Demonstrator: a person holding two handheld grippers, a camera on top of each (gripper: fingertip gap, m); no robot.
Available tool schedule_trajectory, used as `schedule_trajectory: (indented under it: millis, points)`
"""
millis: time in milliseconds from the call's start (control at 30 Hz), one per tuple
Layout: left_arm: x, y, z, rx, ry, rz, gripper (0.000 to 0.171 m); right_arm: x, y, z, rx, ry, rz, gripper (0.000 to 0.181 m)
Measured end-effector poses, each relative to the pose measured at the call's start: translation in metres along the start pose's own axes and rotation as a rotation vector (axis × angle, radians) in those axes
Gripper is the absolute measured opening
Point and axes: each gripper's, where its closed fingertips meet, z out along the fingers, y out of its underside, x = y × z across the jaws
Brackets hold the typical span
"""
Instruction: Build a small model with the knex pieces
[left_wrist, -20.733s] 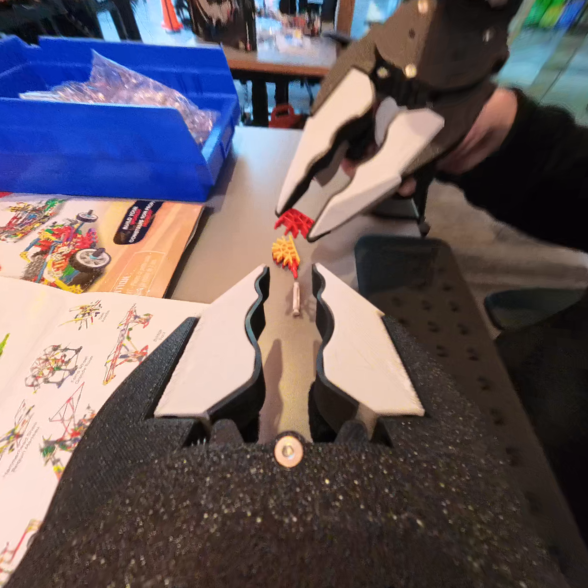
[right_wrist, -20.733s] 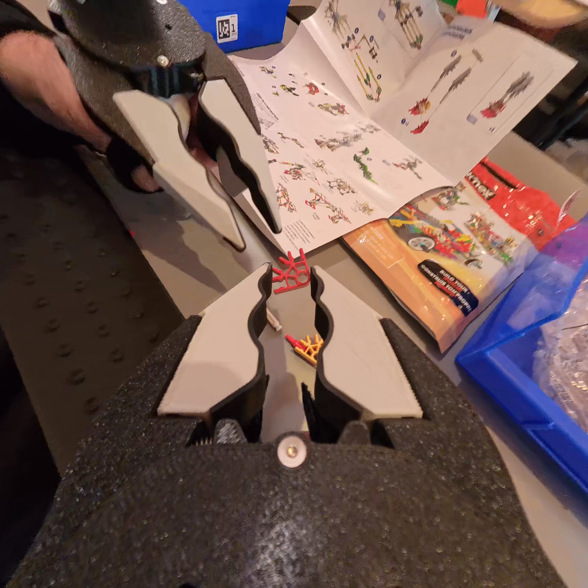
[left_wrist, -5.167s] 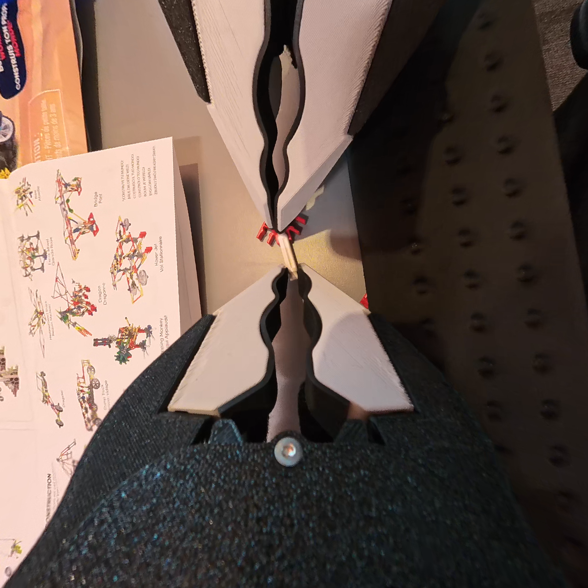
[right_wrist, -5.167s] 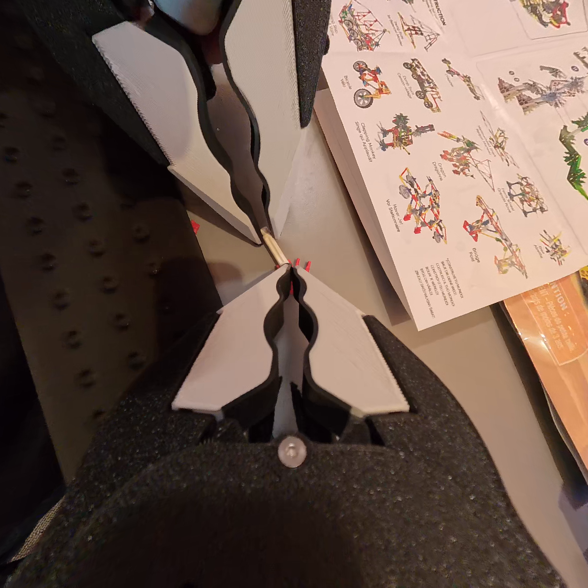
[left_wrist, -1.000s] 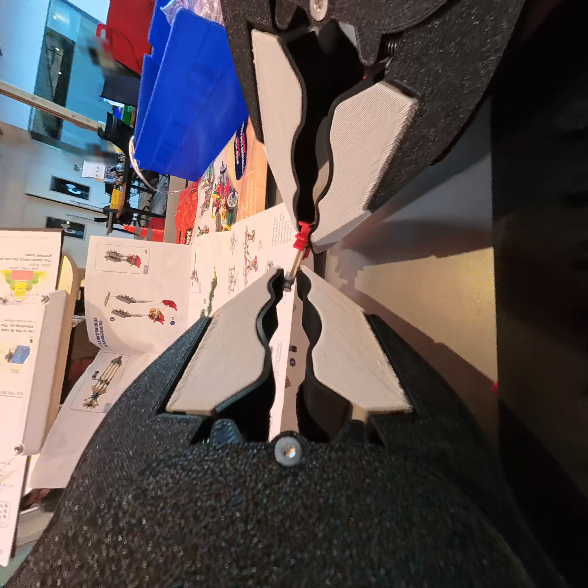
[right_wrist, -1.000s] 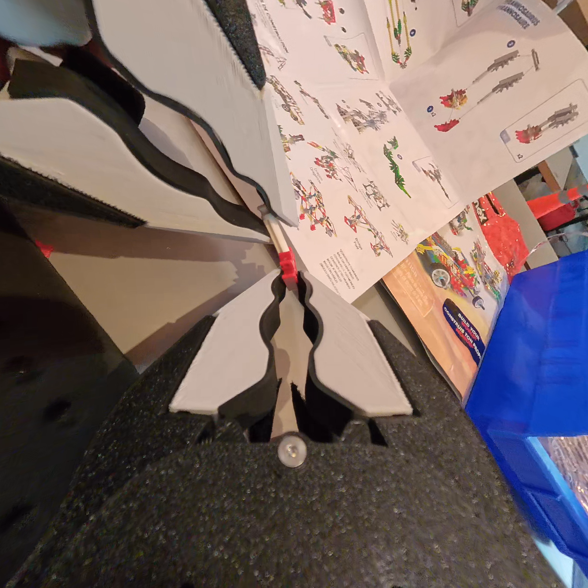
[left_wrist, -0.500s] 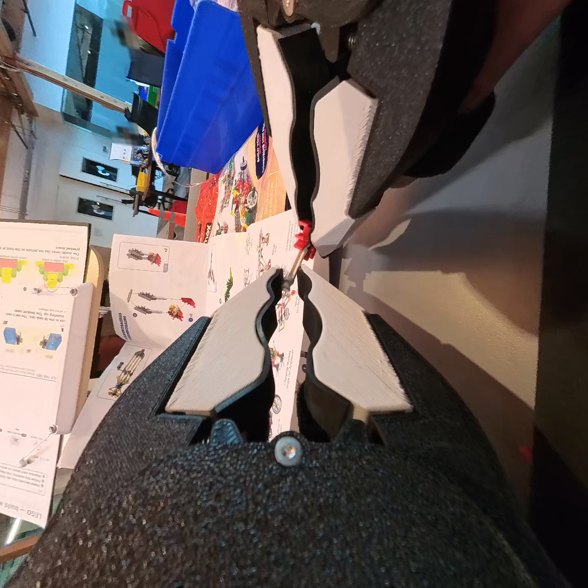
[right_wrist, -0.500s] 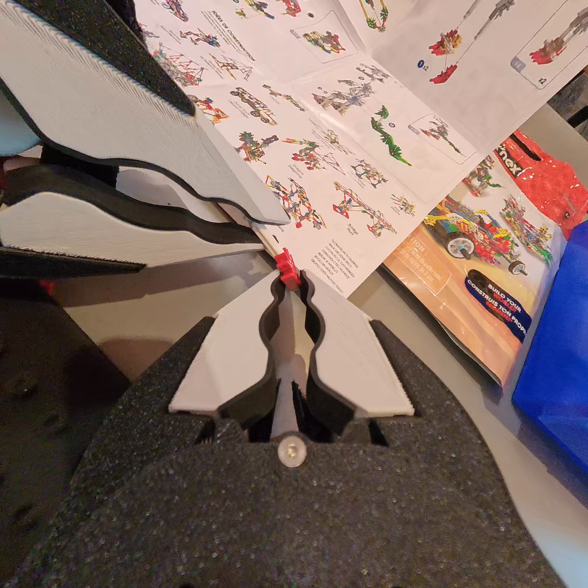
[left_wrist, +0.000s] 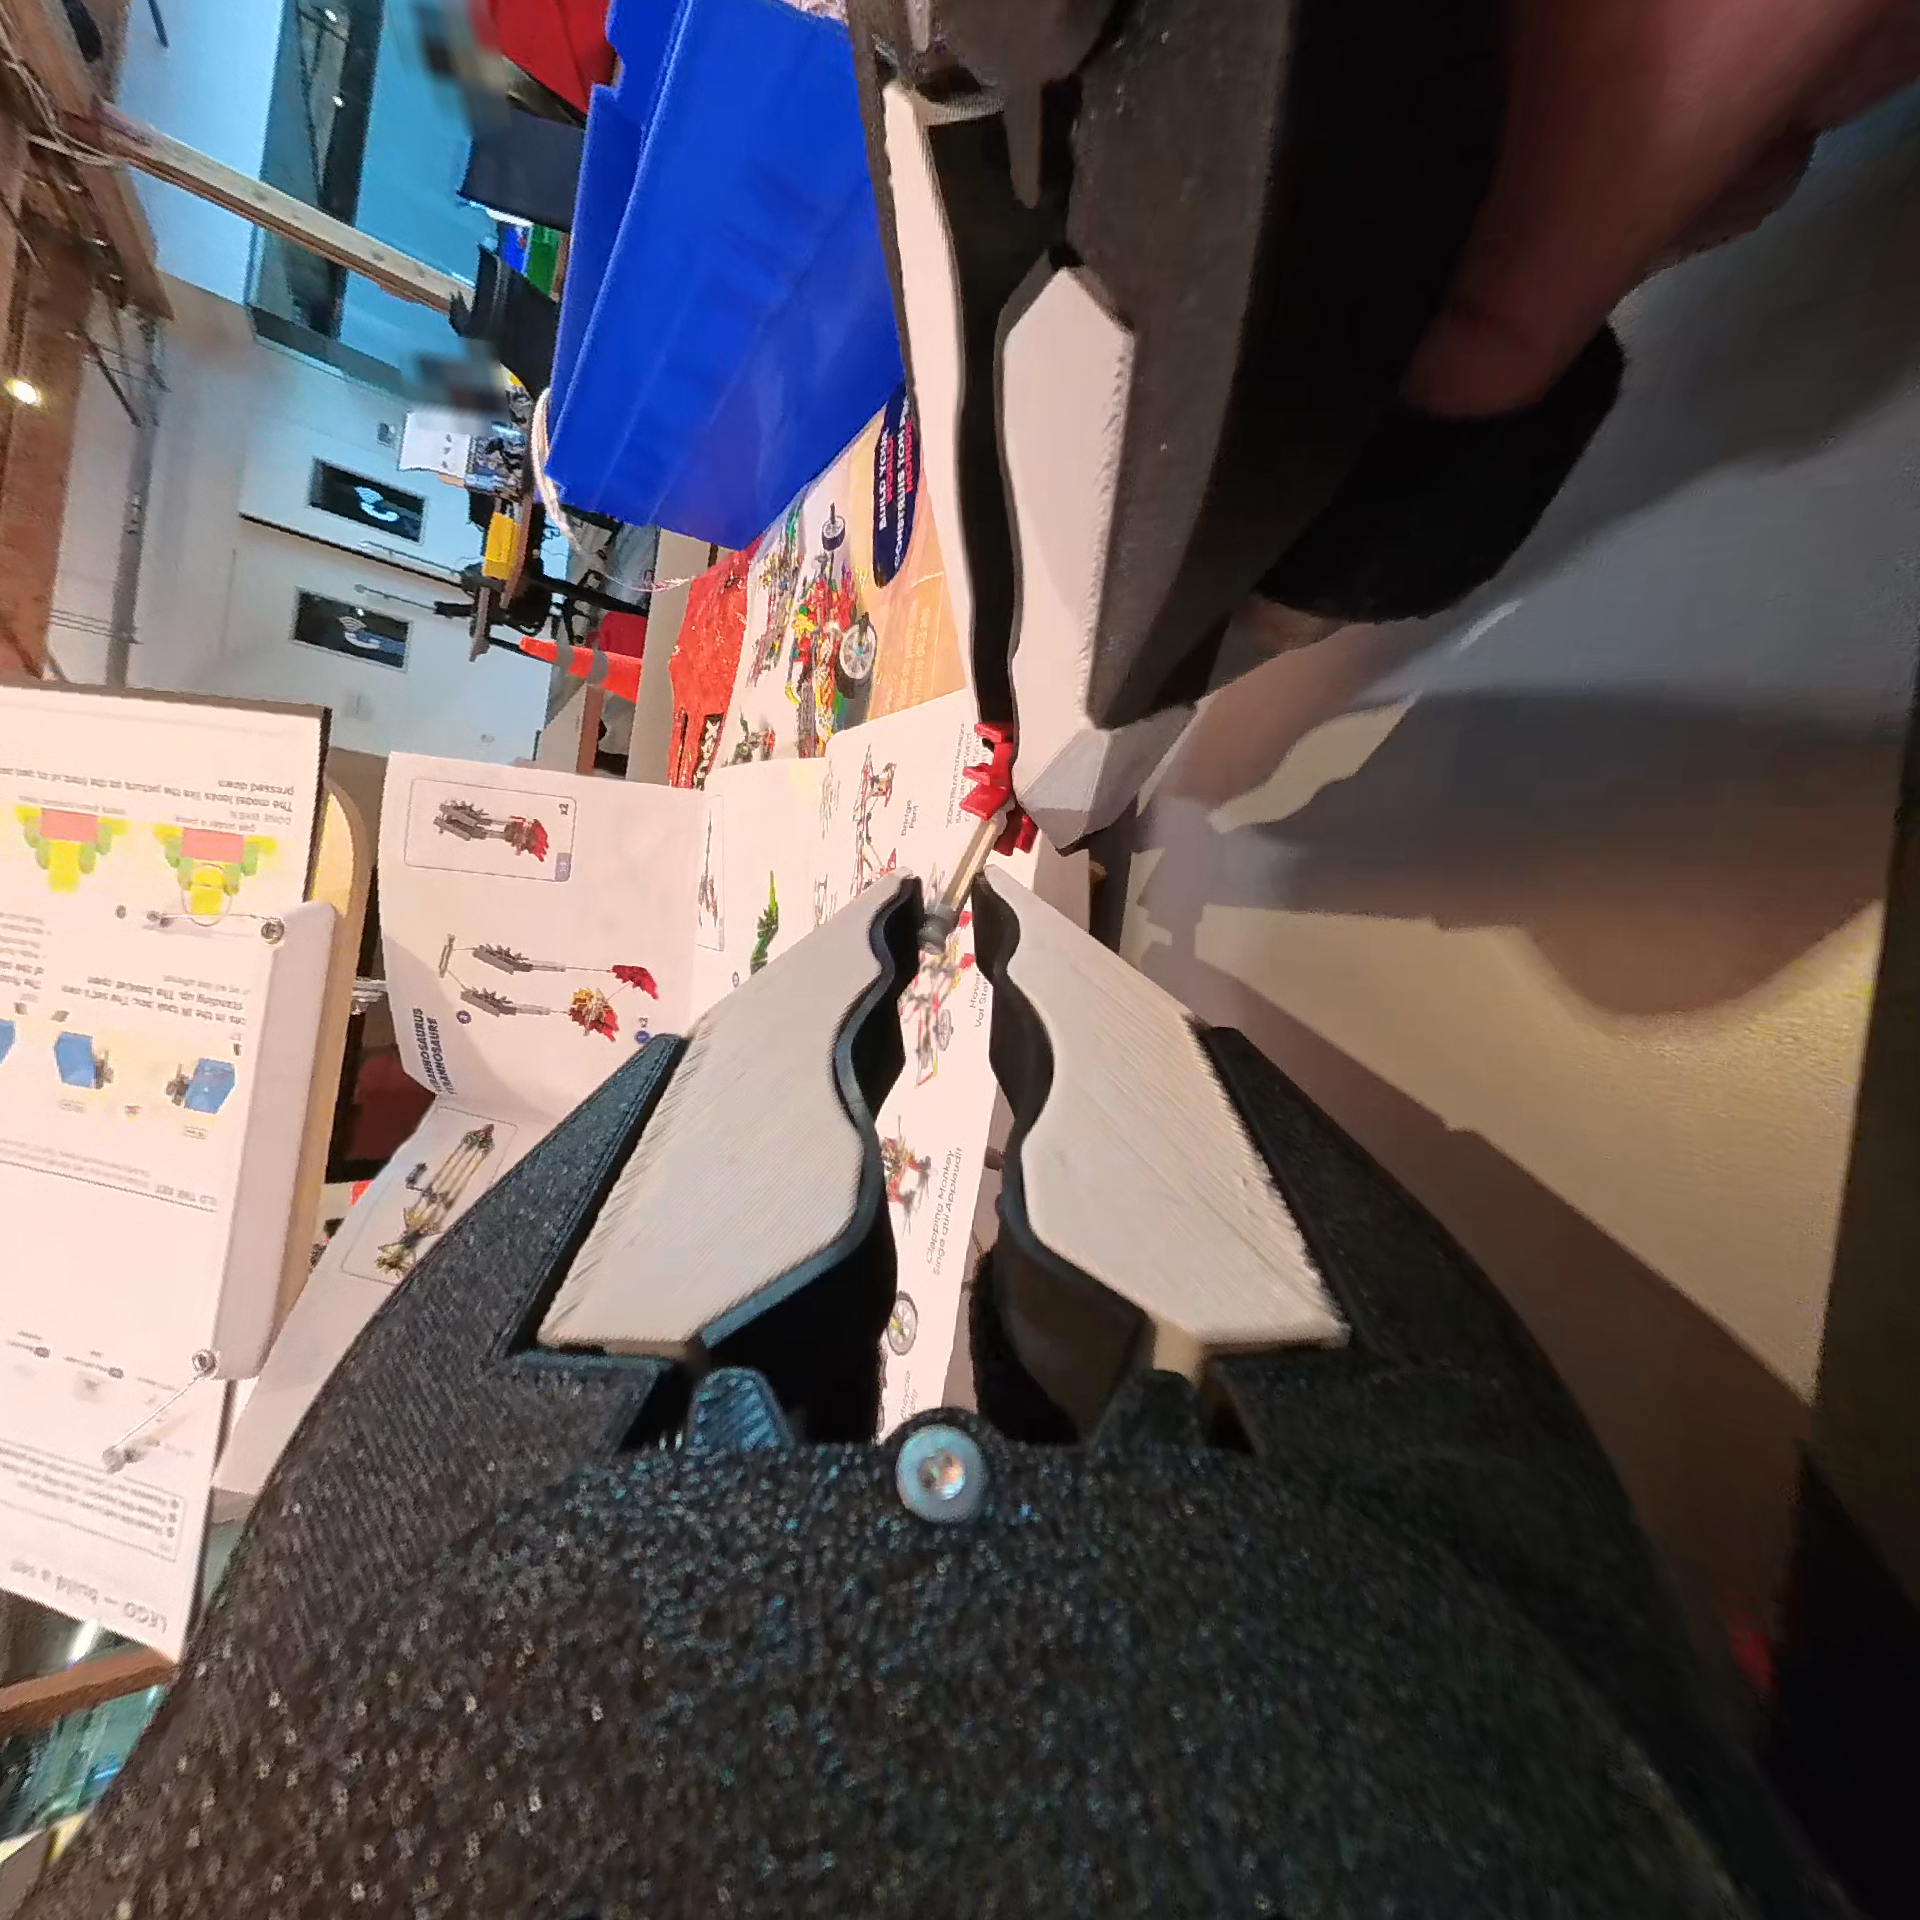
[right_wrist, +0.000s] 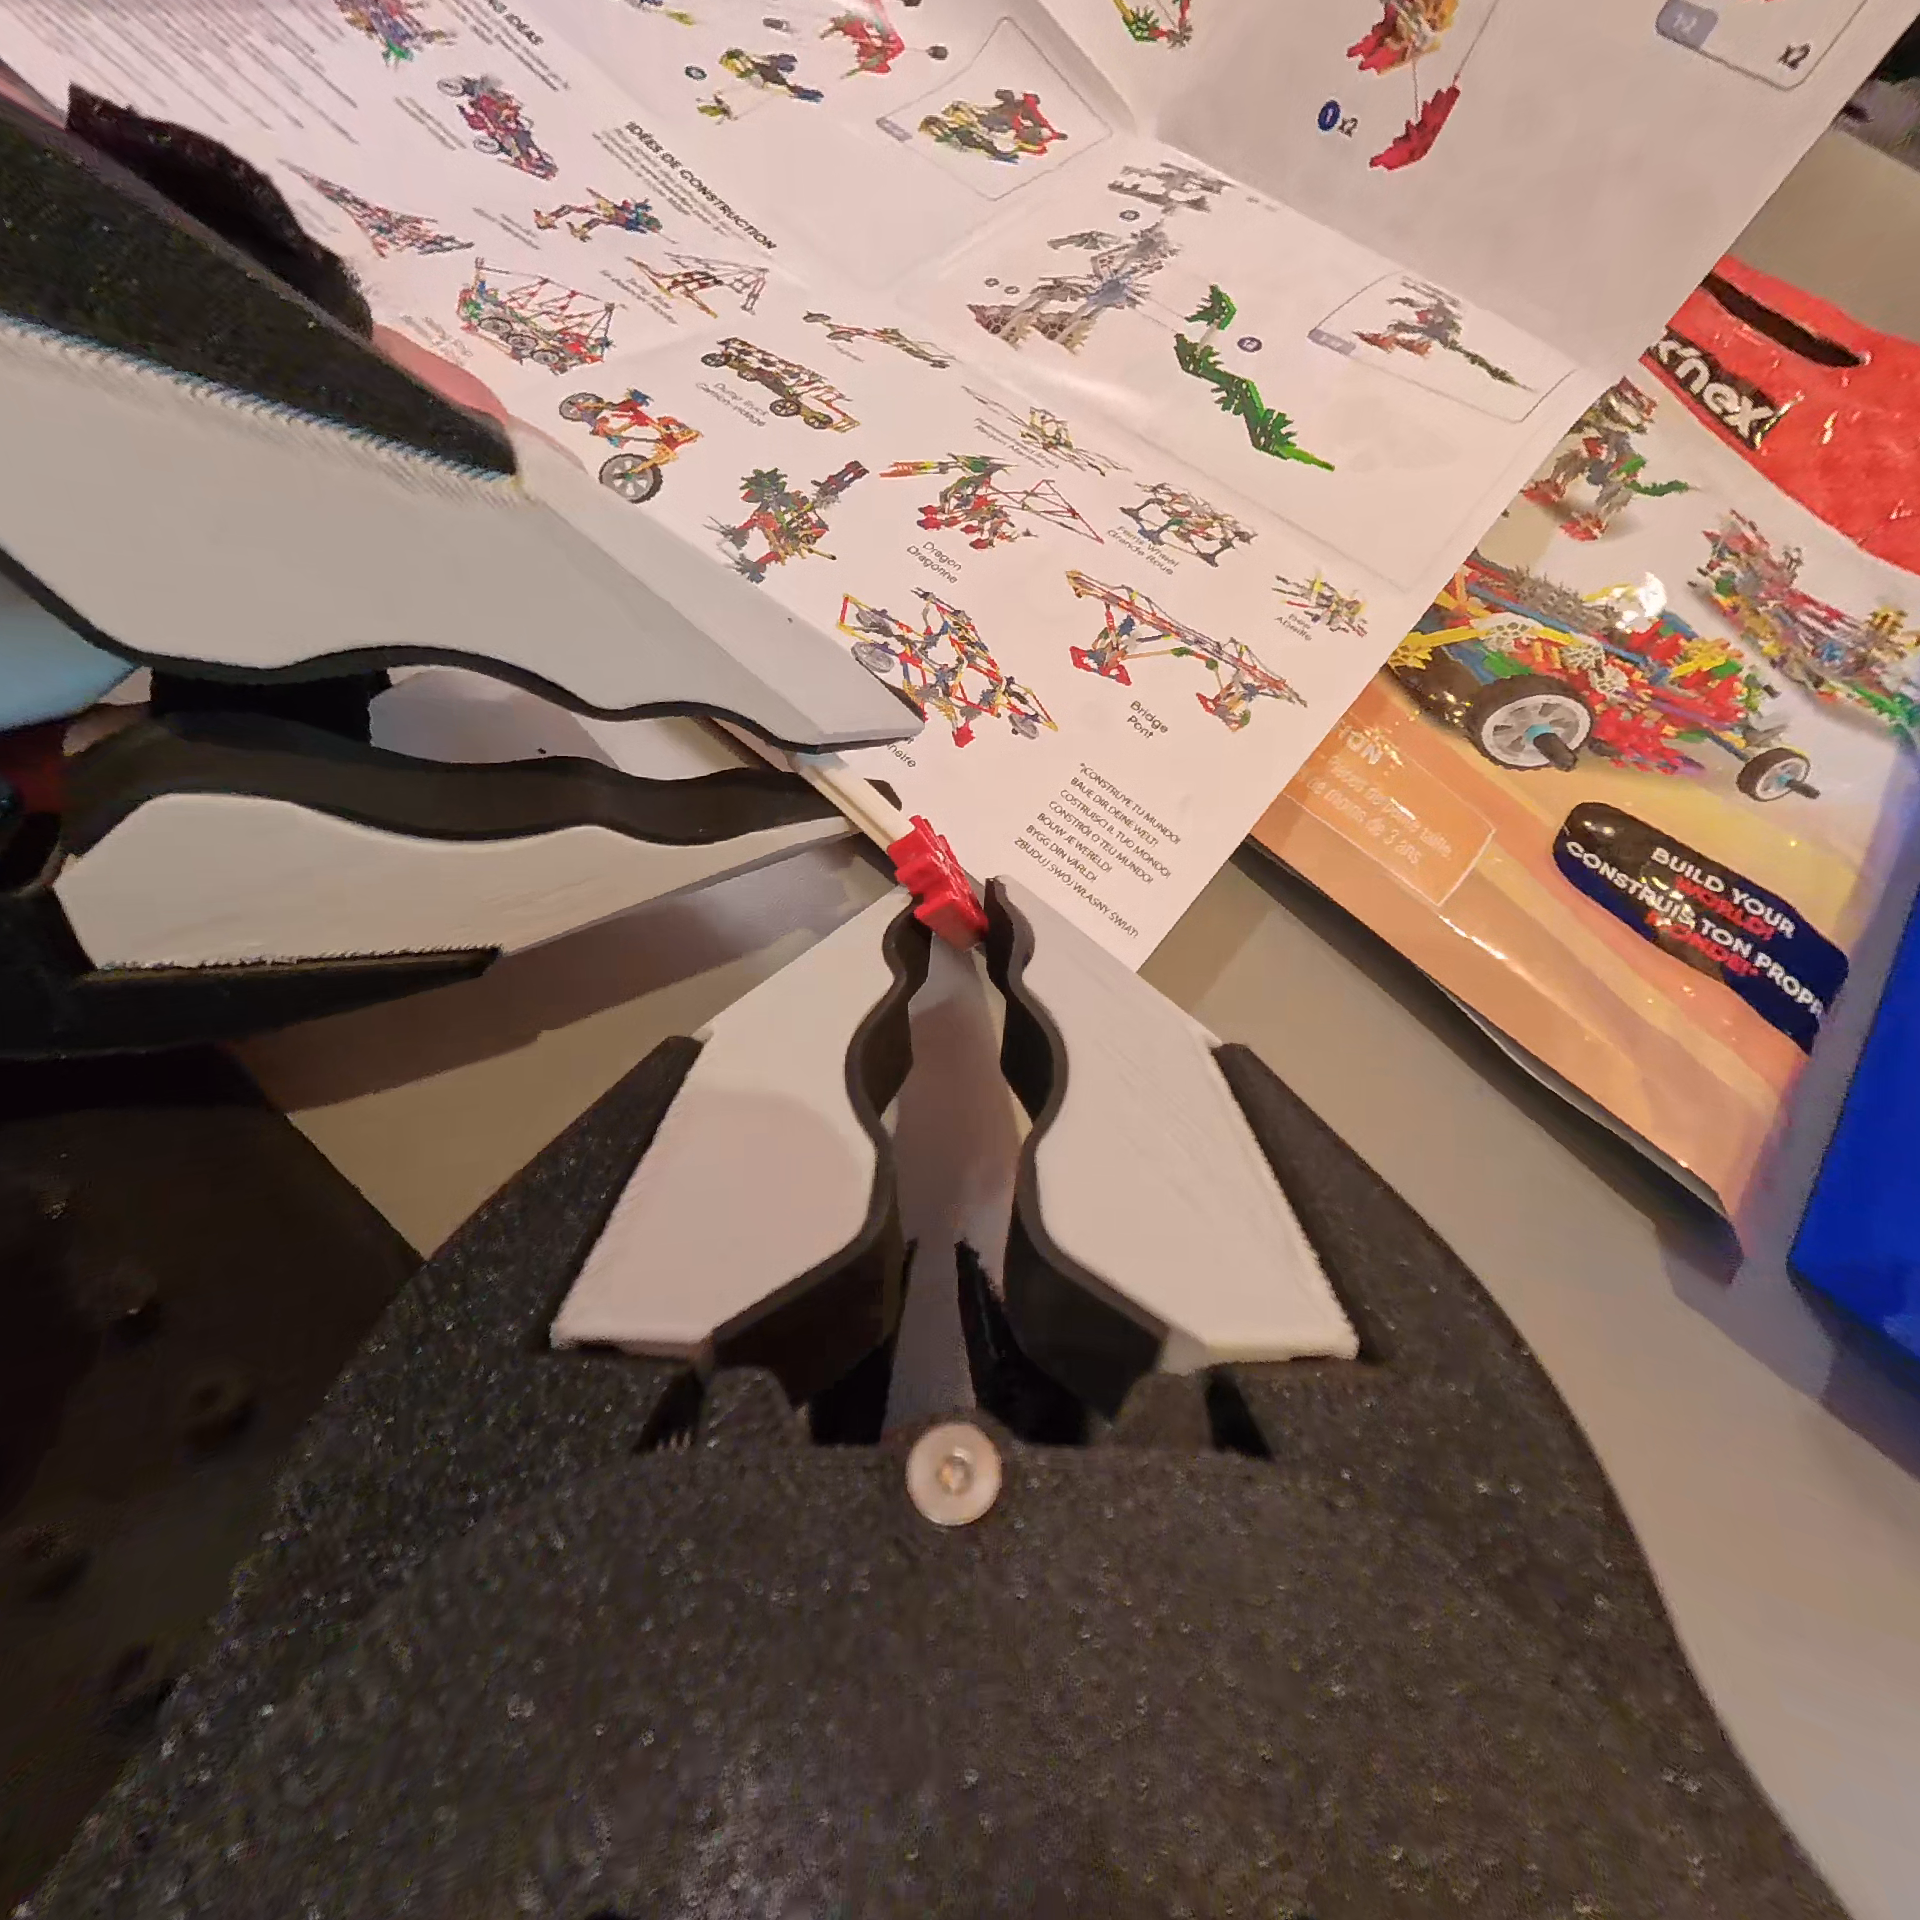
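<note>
My left gripper (left_wrist: 948, 899) is shut on the end of a short whitish rod (left_wrist: 964, 864). The rod's other end sits in a small red connector (left_wrist: 987, 781). My right gripper (right_wrist: 943, 920) is shut on that red connector (right_wrist: 935, 883), tip to tip with the left one. In the right wrist view the left gripper's fingers (right_wrist: 416, 582) come in from the left, with the rod (right_wrist: 847, 795) between their tips. In the left wrist view the right gripper's fingers (left_wrist: 1060, 520) come down from the top. Both are held above the grey table (right_wrist: 1351, 1091).
An unfolded instruction sheet (right_wrist: 1039, 416) lies just behind the grippers, with a colourful toy package (right_wrist: 1558, 790) and a blue bin (left_wrist: 717, 260) beyond it. A black dimpled mat (right_wrist: 125, 1299) lies on the near side. A person's hand (left_wrist: 1558, 187) holds the right gripper. Both grippers' tips are close together, under 4 cm apart. The colourful toy package (right_wrist: 1558, 790) is about equally far from each gripper, around 15 centimeters.
Twenty seconds ago both grippers were open over loose pieces on the table. Since then they closed on the rod and connector. Over the last second the joined pair has turned slightly, still gripped.
</note>
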Motion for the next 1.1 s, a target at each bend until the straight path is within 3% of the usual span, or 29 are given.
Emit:
schedule_trajectory:
  millis: [633, 1100]
  points:
    - [0.010, 0.008, 0.011, -0.070, 0.007, 0.018, 0.004, 0.000, 0.014, 0.011, -0.104, -0.056, 0.061, 0.005]
    - [0.022, 0.014, 0.013, -0.131, 0.064, -0.082, 0.003, 0.001, 0.019, 0.016, -0.139, -0.059, 0.065, 0.007]
